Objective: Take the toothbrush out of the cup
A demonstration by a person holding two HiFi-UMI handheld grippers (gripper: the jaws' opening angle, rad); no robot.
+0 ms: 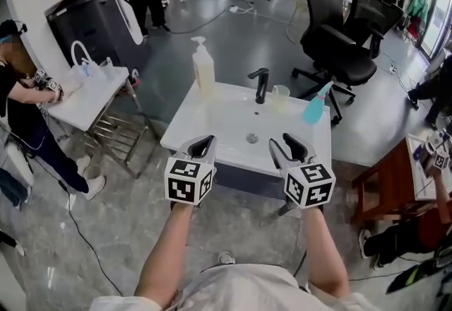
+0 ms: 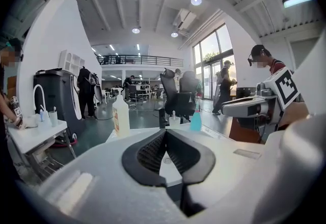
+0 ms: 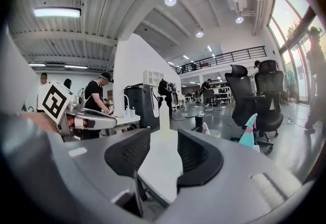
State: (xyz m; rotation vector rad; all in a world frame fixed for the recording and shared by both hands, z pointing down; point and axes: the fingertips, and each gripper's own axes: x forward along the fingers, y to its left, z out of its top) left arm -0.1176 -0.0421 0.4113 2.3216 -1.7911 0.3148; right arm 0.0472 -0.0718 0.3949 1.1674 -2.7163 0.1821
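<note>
A translucent cup (image 1: 280, 97) stands on the white washbasin (image 1: 212, 122), right of the black tap (image 1: 262, 85). In the left gripper view the cup (image 2: 174, 120) has a pale toothbrush (image 2: 173, 114) sticking up from it. The right gripper view shows the cup (image 3: 214, 134) past its jaws too. Both grippers hover over the basin's near edge, well short of the cup. My left gripper (image 1: 203, 141) (image 2: 165, 132) is shut, its pads meeting at the tips on nothing. My right gripper (image 1: 281, 141) (image 3: 164, 139) is open, with an empty gap between its pads.
A tall soap pump bottle (image 1: 203, 66) stands at the basin's back left and a blue spray bottle (image 1: 315, 106) at its right. Black office chairs (image 1: 335, 27) are behind. A person works at a white side table (image 1: 85, 101) on the left; a wooden table (image 1: 388, 182) is right.
</note>
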